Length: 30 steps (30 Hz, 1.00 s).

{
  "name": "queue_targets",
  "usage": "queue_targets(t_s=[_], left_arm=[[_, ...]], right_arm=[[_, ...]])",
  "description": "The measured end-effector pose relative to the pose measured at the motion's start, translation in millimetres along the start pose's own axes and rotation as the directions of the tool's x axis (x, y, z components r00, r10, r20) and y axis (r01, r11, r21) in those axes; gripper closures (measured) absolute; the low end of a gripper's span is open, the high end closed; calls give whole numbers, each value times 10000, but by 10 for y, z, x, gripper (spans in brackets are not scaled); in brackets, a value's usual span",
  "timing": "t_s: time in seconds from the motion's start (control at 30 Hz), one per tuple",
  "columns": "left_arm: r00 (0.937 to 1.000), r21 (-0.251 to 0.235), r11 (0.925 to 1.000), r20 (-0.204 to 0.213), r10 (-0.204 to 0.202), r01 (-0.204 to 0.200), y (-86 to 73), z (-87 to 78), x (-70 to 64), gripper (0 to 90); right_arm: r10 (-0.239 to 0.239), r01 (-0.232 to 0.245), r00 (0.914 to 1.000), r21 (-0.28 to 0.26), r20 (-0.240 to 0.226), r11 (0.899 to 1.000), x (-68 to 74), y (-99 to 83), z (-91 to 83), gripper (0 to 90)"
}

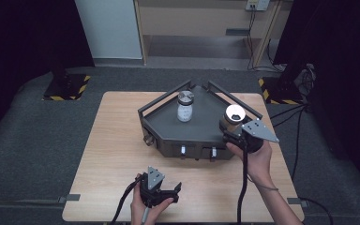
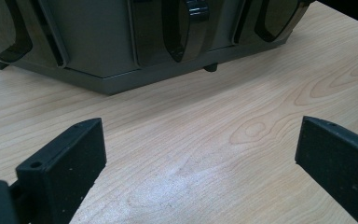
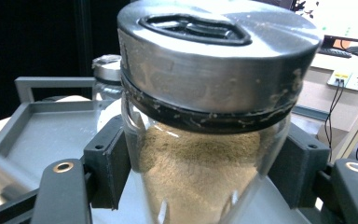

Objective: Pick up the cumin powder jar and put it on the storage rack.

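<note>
Counting the jars gives two: a spice jar (image 3: 205, 140) with tan powder and a brushed-metal lid, and a second jar (image 1: 184, 106) with a pale body and a metal cap. One dark grey tray (image 1: 168, 123) with raised rails serves as the landmark; it sits on the far half of the wooden table (image 1: 112, 154).

The tan-powder jar stands upright at the tray's right corner, and the right gripper (image 1: 233, 127) pinches it, one black jaw pressed on each side of the glass just under the lid, as the right gripper view shows. The second jar stands upright near the middle of the tray, towards its far side, well apart from the first; in the right gripper view its cap peeks out behind the held jar.

The right hand (image 1: 253, 154) reaches in from the near right of the tray, the forearm slanting up from the bottom edge, the grey three-cornered plate on top and the cable trailing back towards the person. The left gripper (image 2: 200, 154) rests low over bare wood on the near side of the tray, its jaws spread wide with nothing between them, pointing at the tray's front wall. The left hand (image 1: 145, 206) grasps it from below.

The table is light wood grain, standing on grey carpet. Beyond the tray are a wooden shelf unit, a pale panel and black curtains at both sides.
</note>
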<state>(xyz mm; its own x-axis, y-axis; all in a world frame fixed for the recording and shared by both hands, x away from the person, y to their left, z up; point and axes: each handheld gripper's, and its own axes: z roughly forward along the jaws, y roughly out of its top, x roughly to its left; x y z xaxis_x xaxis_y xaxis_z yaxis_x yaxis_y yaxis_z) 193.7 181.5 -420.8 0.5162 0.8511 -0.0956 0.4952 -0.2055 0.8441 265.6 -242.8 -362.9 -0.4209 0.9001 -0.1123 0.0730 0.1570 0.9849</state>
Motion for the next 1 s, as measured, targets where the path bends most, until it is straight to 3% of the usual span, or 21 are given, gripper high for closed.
queue_targets(t_s=[0.2, 0.4, 0.57, 1.0], left_arm=[[9999, 7, 10000, 108, 61, -61, 1, 3, -9, 9], [9998, 31, 9999, 166, 119, -120, 1, 5, -18, 9], [9997, 65, 9999, 214, 137, -138, 2, 16, -17, 9], [9994, 63, 9998, 308, 175, -177, 1, 17, -27, 9]], right_arm=[[114, -117, 9999, 237, 117, 9997, -38, 54, 304, 302], [544, -555, 9982, 462, 245, 9974, -114, 109, 628, 302], [514, -554, 9976, 893, 459, 9945, -147, 175, 895, 303], [688, -746, 9970, 1993, 361, 9771, -94, 115, 1274, 302]])
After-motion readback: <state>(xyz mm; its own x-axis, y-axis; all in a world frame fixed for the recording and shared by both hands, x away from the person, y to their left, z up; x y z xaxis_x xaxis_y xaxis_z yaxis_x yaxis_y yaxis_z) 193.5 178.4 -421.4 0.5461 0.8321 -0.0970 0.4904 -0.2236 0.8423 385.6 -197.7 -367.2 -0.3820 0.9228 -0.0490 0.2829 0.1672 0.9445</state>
